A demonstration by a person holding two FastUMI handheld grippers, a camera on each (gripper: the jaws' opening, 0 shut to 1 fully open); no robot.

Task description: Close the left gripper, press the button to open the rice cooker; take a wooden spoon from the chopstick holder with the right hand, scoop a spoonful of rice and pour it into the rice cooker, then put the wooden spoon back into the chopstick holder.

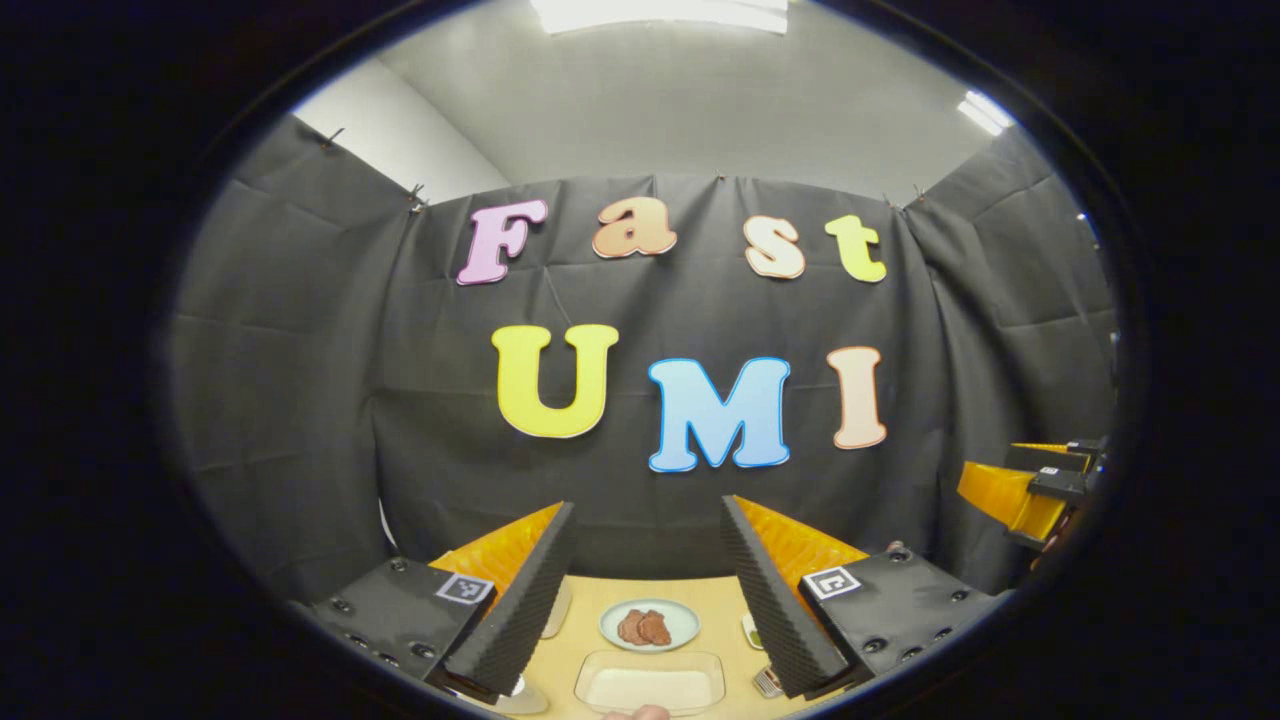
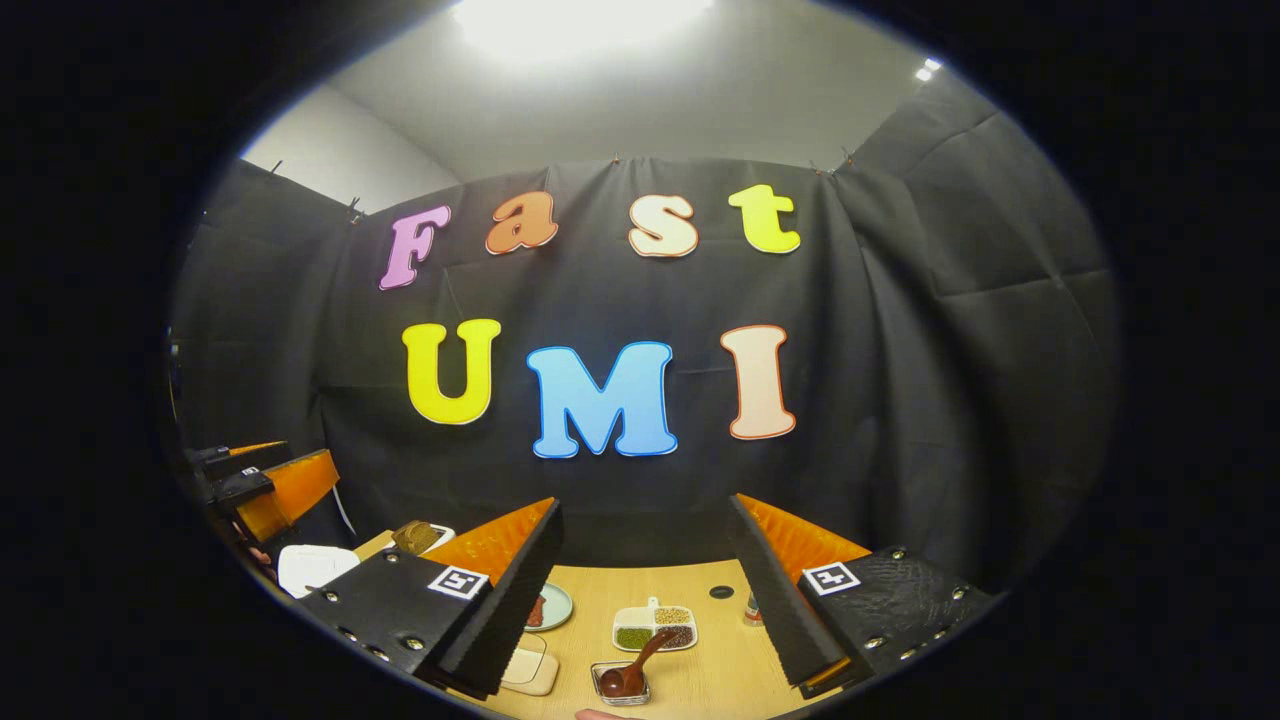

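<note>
The wooden spoon [image 2: 636, 662] sat low in the right gripper view, bowl down in a small clear holder [image 2: 620, 684], handle leaning up and to the right toward the divided dish of grains [image 2: 655, 625]. It lay ahead of and below the right gripper [image 2: 648, 590], slightly left of the midline between its fingers, which stood wide apart with nothing held. My call: the right side was well placed for the spoon, needing to dip down and forward. Out at the left edge there, the left gripper [image 2: 262, 487] hung beside a white rounded object [image 2: 312, 566], possibly the rice cooker, though I couldn't tell. In its own view the left gripper [image 1: 648, 590] also gaped open above the desk [image 1: 735, 655], over a plate of brown food [image 1: 648, 625] and an empty tray [image 1: 650, 683], not yet closed for pressing.
</note>
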